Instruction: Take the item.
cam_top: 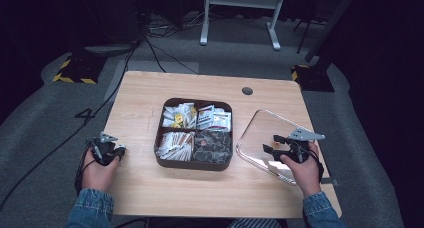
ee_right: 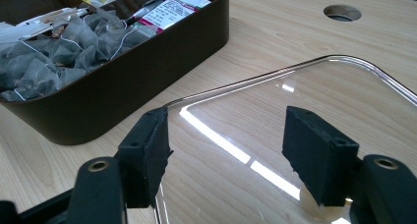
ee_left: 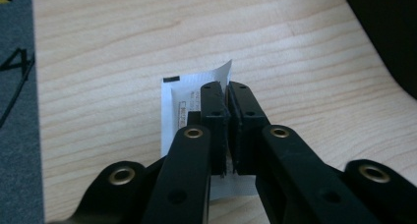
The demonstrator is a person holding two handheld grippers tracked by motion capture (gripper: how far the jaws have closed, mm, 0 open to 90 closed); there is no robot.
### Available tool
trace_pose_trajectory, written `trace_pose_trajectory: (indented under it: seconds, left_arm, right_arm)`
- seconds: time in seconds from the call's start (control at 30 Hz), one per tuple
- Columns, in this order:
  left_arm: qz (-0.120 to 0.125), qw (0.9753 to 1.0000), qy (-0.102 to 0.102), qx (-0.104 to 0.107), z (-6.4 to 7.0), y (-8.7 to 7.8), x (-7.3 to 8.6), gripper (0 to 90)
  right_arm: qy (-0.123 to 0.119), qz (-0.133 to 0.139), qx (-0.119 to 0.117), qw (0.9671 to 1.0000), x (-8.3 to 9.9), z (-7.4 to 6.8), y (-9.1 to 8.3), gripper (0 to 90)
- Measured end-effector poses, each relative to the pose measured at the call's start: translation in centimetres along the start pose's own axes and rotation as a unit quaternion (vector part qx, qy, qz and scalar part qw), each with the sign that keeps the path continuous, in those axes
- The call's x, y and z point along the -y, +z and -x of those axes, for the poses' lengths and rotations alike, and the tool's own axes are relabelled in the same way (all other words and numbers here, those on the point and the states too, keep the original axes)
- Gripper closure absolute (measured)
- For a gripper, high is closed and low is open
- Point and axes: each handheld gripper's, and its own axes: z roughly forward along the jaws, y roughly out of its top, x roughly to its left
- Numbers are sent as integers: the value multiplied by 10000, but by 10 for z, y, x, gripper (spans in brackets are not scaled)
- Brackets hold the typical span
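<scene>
Between the pressed-together jaws of the left claw [ee_left: 227,94] sits a white sachet [ee_left: 189,98], pinched at its right edge, with its printed face spreading left of the jaws and one corner curling up past their tips. Under it lies the bare wood of the surface [ee_left: 123,42], well left of the brown box [cam_top: 194,133]. From the high view the left claw [cam_top: 111,150] rests near the surface's left edge, the sachet hidden there beneath the tool and the left hand [cam_top: 97,170], whose forearm comes straight up from the bottom in a denim sleeve.

Spread wide, the right claw [ee_right: 226,150] holds nothing; its jaws stand over the clear lid [ee_right: 305,106], which lies flat just right of the box. That view also shows grey tea bags [ee_right: 44,62] in the box's near compartment. Seen from above, the right claw [cam_top: 275,145] points left toward the box, with the right hand [cam_top: 302,170] over the lid's near edge.
</scene>
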Motion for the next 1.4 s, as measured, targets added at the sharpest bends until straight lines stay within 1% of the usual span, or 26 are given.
trace_pose_trajectory:
  seconds: [0.03,0.1,0.13,0.17,0.23,0.3,0.33,0.37,0.4,0.47,0.5,0.53,0.57,0.6,0.67,0.7,0.73,0.83,0.87,0.97,1.03,1.1,1.23,1.27,1.33,1.4]
  left_arm:
    - [-33,10000,13,13,0,1,0,849]
    - [-17,10000,-20,70,0,2,0,787]
    - [-17,10000,-20,70,0,2,0,730]
    - [6,10000,-44,65,1,3,-1,730]
    - [23,10000,-70,47,3,5,-1,541]
    - [26,10000,-67,5,4,6,-2,401]
    - [26,10000,-67,5,4,6,-2,391]
    - [59,9999,-104,99,5,6,-2,377]
    - [97,9997,-145,160,5,5,-2,374]
    - [136,9996,-159,210,5,4,-3,374]
    - [247,9989,-228,337,5,1,-4,376]
    - [247,9989,-228,337,5,1,-4,376]
    - [339,9981,-313,417,6,-2,-5,376]
    - [339,9981,-313,417,6,-2,-5,376]
    - [467,9977,-291,401,6,-8,-7,380]
    - [532,9972,-309,417,6,-11,-8,385]
    - [664,9963,-306,444,6,-16,-10,401]
    - [861,9946,-314,488,8,-23,-12,423]
    - [861,9946,-314,488,8,-23,-12,426]
    - [1044,9928,-330,491,9,-30,-15,430]
    - [1079,9924,-343,488,10,-31,-15,429]
    - [1191,9909,-360,509,12,-35,-17,429]
    - [1260,9899,-373,541,14,-37,-17,426]
    - [1279,9894,-385,568,15,-38,-17,423]
    - [1390,9875,-416,618,17,-42,-19,415]
    - [1415,9871,-423,623,18,-44,-19,413]
  right_arm:
    - [0,0,0,10000,0,0,0,351]
    - [0,-3,2,10000,0,0,0,351]
    - [0,-3,2,10000,0,0,0,351]
    - [-2,-5,1,10000,0,0,0,350]
    - [-1,-7,-3,10000,0,0,0,350]
    - [-2,-11,-14,10000,0,0,0,349]
    - [-2,-11,-14,10000,0,0,0,349]
    - [-7,-15,-13,10000,0,0,0,349]
    - [-7,-11,-12,10000,0,0,0,349]
    - [-8,-9,-11,10000,0,0,0,348]
    - [-4,-10,-9,10000,0,0,0,348]
    - [-4,-10,-9,10000,0,0,0,348]
    - [-2,-13,-9,10000,0,0,0,348]
    - [-2,-13,-9,10000,0,0,0,348]
    - [-6,-11,-13,10000,0,0,0,348]
    - [-7,-6,-11,10000,0,0,0,348]
    - [3,7,-14,10000,-1,0,0,348]
    - [5,-4,-13,10000,0,0,0,347]
    - [7,-13,-13,10000,0,1,0,346]
    - [20,-18,-10,10000,0,1,0,346]
    - [19,-8,-1,10000,0,1,0,346]
    - [29,3,11,10000,0,2,-1,346]
    - [36,25,26,10000,0,4,-1,346]
    - [43,26,32,10000,0,4,-1,345]
    - [81,31,53,9999,1,5,-2,345]
    - [71,38,62,9999,1,5,-2,345]
